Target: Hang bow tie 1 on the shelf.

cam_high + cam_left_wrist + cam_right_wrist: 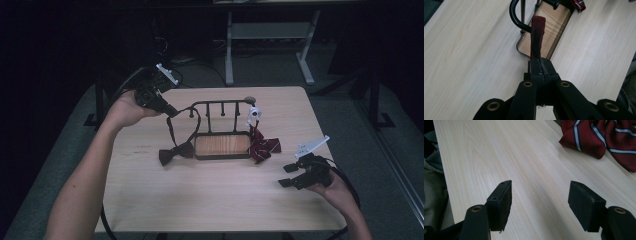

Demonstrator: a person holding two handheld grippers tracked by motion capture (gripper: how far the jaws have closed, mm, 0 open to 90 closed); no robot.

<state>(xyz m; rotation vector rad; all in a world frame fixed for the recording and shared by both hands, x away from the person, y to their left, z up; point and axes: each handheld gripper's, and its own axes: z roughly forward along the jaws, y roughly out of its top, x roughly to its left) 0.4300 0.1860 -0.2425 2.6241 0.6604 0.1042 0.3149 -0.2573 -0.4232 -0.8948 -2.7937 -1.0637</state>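
Bare wooden tray [222, 145] of black rack [220, 105], two bow ties outside.

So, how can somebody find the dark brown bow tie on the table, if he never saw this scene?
Start at the black metal rack with a wooden tray base in the middle of the pale wooden table. The plain dark brown bow tie lies at the tray's left end, its strap clamped in the left gripper. Its neighbour, the red striped bow tie, lies right.
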